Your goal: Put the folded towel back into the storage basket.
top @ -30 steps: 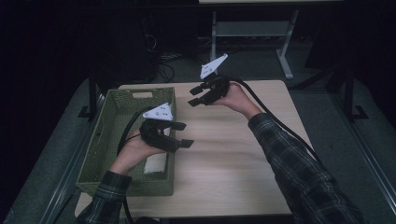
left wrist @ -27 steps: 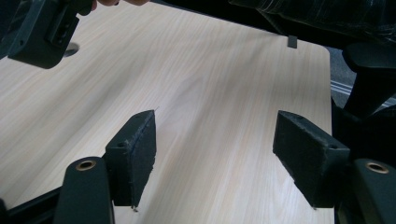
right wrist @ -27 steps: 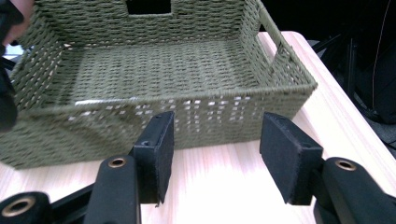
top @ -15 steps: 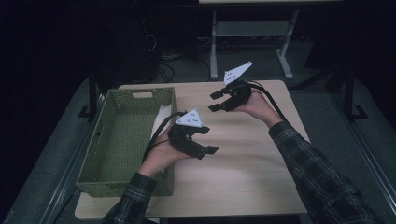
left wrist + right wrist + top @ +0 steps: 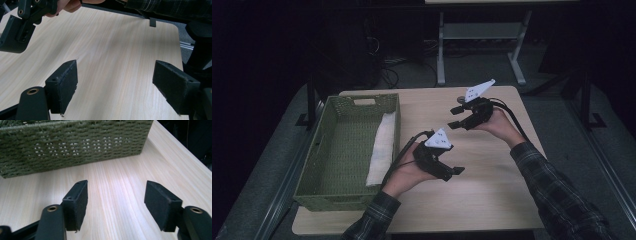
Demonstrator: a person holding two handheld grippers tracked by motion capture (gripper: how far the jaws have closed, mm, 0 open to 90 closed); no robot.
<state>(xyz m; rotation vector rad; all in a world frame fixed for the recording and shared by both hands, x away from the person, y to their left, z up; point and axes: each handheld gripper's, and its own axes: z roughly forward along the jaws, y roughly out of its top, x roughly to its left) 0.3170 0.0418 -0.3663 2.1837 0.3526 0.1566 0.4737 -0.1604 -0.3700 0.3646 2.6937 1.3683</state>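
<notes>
Here: pale wood table [image 5: 492,190] in dark room; left gripper [image 5: 451,171], right gripper [image 5: 455,118] jaws just opening, empty.

1. The left gripper [image 5: 113,85] hangs over the bare wooden table [image 5: 117,50]; its jaws have just been opening, stand wide apart, and nothing is between them.
2. The right gripper [image 5: 18,30], held by a hand [image 5: 72,4], shows at the top left.
3. A plaid sleeve [image 5: 170,7] crosses the table's far edge.
</notes>
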